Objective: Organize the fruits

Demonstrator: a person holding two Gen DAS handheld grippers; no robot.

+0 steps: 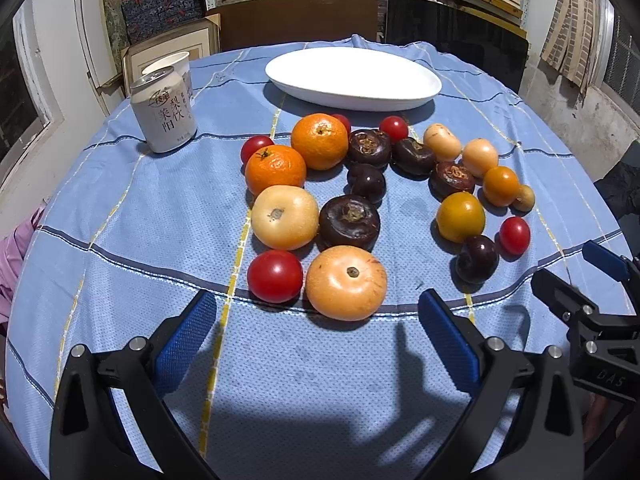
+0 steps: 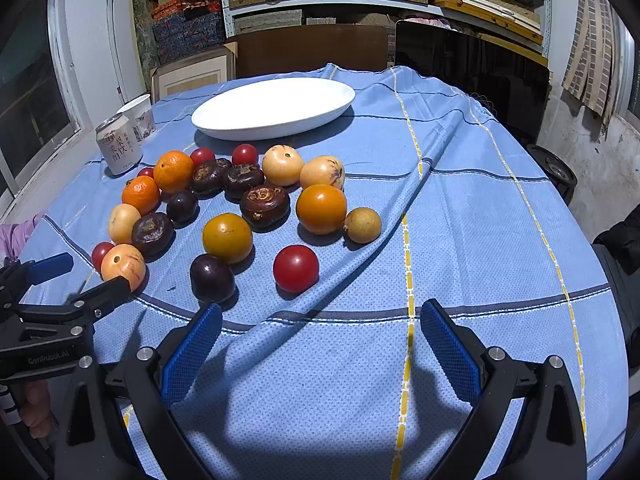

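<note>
Several fruits lie loose on the blue cloth before an empty white oval plate [image 1: 352, 76] [image 2: 274, 106]. Nearest my left gripper [image 1: 316, 324] are a pale orange fruit [image 1: 346, 282] and a red tomato [image 1: 275, 276]; behind them sit a pale yellow fruit [image 1: 285, 217], two mandarins [image 1: 275, 169] and dark water chestnuts [image 1: 349, 222]. My left gripper is open and holds nothing. My right gripper [image 2: 320, 332] is open too, just short of a red tomato [image 2: 296, 268] and a dark plum [image 2: 212, 278]. An amber fruit [image 2: 321, 208] and a small longan [image 2: 362, 225] lie further back.
A drink can [image 1: 164, 114] [image 2: 119, 148] and a paper cup [image 1: 173, 65] stand at the table's far left. The cloth [image 2: 460, 240] has a raised fold running diagonally on the right. Each gripper shows at the edge of the other's view. Shelves and boxes fill the background.
</note>
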